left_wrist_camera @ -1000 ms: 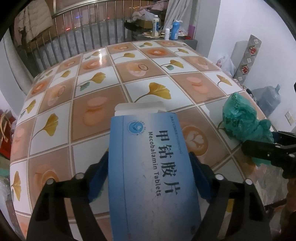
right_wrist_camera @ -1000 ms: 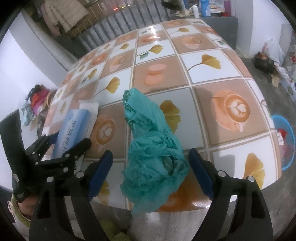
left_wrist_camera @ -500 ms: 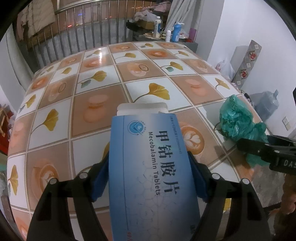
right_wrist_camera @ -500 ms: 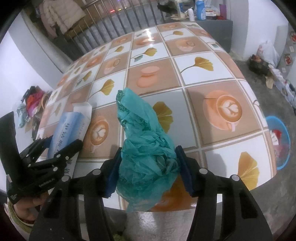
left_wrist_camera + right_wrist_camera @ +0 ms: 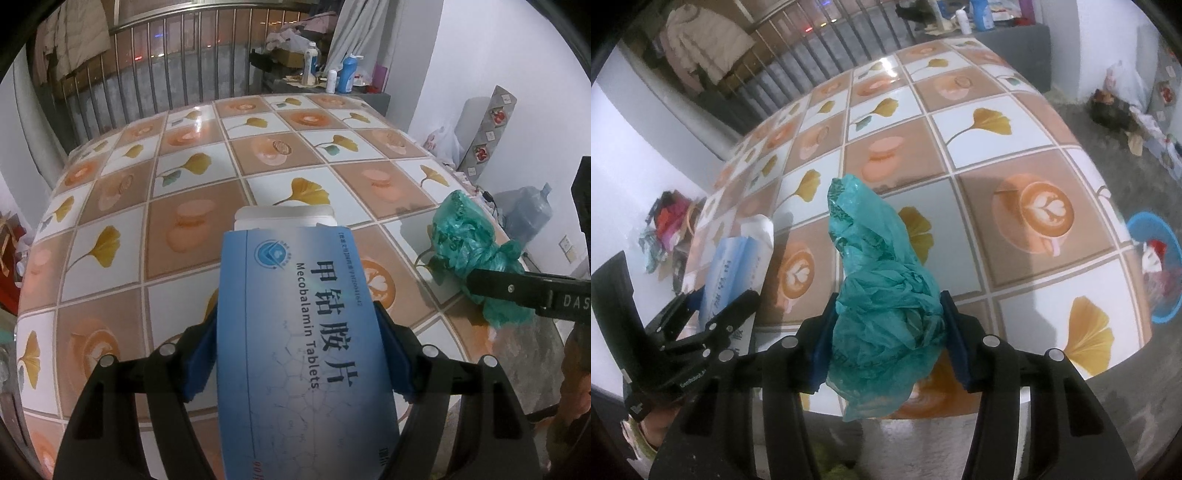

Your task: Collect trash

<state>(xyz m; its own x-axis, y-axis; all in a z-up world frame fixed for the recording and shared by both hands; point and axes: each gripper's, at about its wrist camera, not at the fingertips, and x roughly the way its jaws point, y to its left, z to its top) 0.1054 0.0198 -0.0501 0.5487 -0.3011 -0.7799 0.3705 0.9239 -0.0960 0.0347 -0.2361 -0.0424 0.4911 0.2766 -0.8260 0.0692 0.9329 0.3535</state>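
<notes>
- Step in hand: pick-up. You hold one piece of trash in each gripper, both low over the near edge of the bench point(image 5: 184, 229).
- Left gripper point(image 5: 295, 350): jaws clamped on the flat sides of the blue tablet box point(image 5: 303, 332). Its long axis runs along the jaws, away from you; its white flap end point(image 5: 284, 218) points toward the far side of the bench.
- Right gripper point(image 5: 886, 336): jaws have just been closing and now squeeze the crumpled green plastic bag point(image 5: 882, 295). Its bulk sits between the pads; a loose tail points up and away over the bench.
- Next move, as I judge it: lift both clear. No bin identifiable from here; the bag's slack lower end may drag.
</notes>
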